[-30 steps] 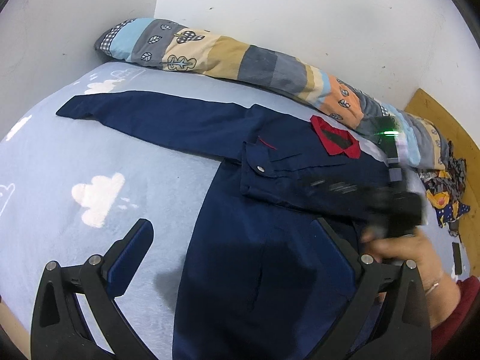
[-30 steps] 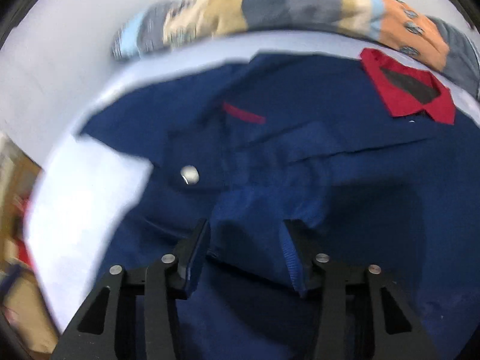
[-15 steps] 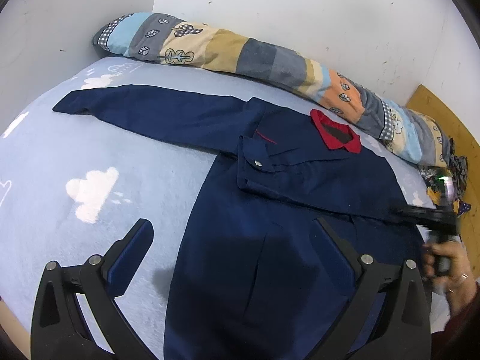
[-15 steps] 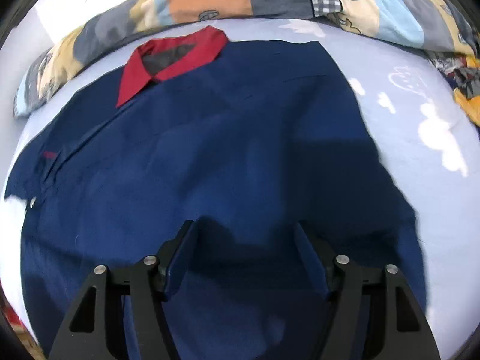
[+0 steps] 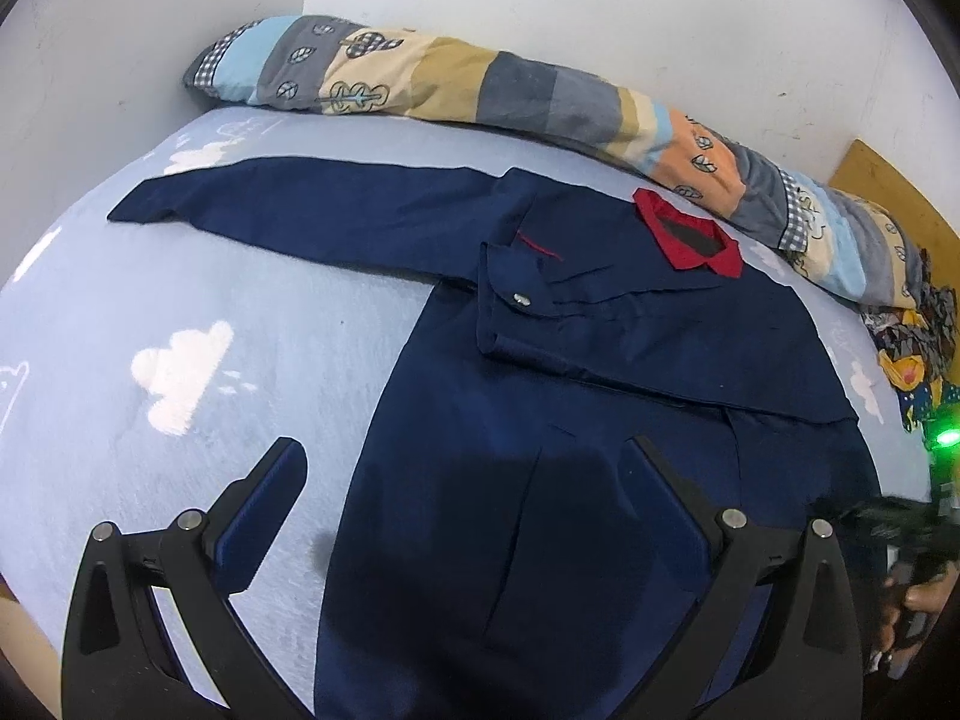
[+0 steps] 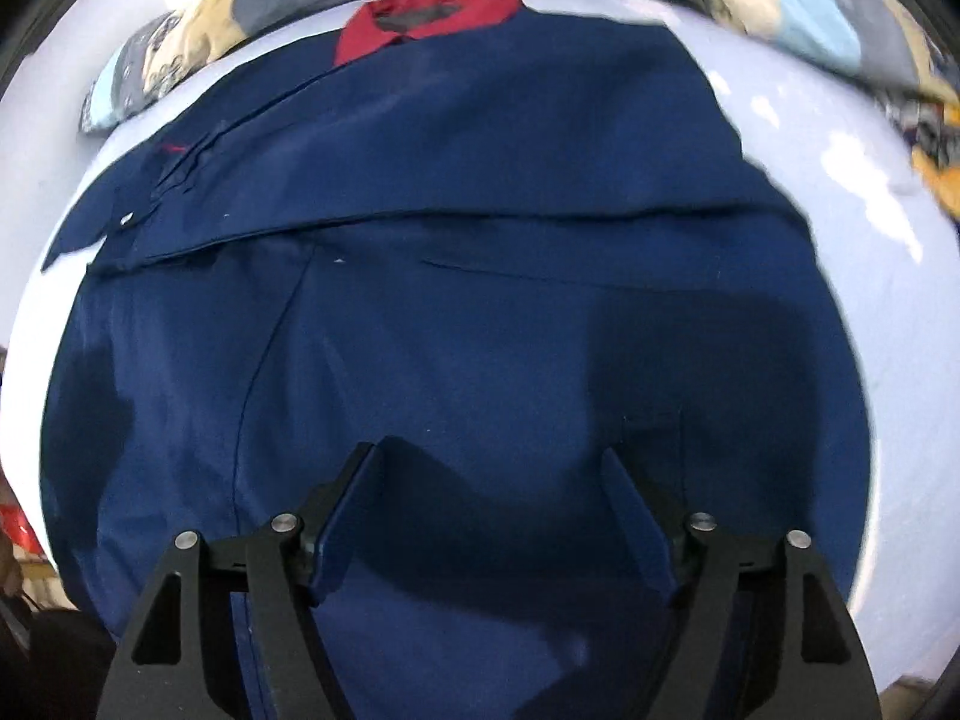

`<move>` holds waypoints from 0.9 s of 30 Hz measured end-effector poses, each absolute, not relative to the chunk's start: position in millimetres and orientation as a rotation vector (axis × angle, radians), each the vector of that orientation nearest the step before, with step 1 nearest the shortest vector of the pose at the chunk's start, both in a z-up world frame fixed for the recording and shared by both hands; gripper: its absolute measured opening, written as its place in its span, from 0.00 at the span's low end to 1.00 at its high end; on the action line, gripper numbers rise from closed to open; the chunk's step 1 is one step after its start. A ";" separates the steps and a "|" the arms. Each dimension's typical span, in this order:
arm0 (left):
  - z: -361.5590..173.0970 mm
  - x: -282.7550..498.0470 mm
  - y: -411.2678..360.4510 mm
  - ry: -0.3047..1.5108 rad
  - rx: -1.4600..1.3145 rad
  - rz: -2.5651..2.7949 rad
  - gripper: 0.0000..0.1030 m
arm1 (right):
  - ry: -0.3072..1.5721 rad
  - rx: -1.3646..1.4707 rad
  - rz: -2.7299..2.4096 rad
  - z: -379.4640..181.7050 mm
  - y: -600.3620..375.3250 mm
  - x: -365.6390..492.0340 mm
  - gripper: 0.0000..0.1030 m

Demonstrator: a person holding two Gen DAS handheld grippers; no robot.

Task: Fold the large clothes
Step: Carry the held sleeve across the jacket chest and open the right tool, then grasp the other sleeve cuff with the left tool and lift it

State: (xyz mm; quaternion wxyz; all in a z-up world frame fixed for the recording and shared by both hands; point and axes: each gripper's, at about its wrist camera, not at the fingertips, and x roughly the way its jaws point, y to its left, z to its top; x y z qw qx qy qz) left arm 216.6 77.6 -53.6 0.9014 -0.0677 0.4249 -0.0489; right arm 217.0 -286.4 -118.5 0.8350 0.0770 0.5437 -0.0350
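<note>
A large navy jacket (image 5: 600,396) with a red collar (image 5: 690,234) lies flat on the light blue bed (image 5: 180,312). One sleeve (image 5: 312,210) stretches out to the left. The other sleeve (image 5: 630,330) is folded across the chest, its cuff with a silver snap (image 5: 521,299). My left gripper (image 5: 474,480) is open and empty above the jacket's lower left edge. My right gripper (image 6: 492,480) is open and empty above the jacket's lower body (image 6: 480,330); it also shows in the left wrist view (image 5: 900,528) at the right edge, held by a hand.
A long patchwork pillow (image 5: 510,96) lies along the white wall behind the jacket. A pile of patterned cloth (image 5: 918,348) sits at the bed's right end by a wooden board (image 5: 888,192). The bed cover has white cloud prints (image 5: 186,372).
My right gripper let go of the folded sleeve and pulled back to the right and down toward the jacket's lower part. The left gripper has hardly moved.
</note>
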 end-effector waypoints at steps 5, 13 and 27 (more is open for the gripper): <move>-61.6 220.2 76.7 0.903 -0.134 -0.072 1.00 | 0.907 0.145 -0.069 -69.7 -278.5 205.1 0.88; -73.7 227.4 84.0 0.964 -0.219 -0.061 1.00 | 1.184 0.068 -0.041 -122.0 -256.2 234.0 0.83; -77.8 326.4 282.5 0.863 -0.650 0.211 0.98 | 0.946 0.164 -0.001 -73.4 -266.0 226.1 0.73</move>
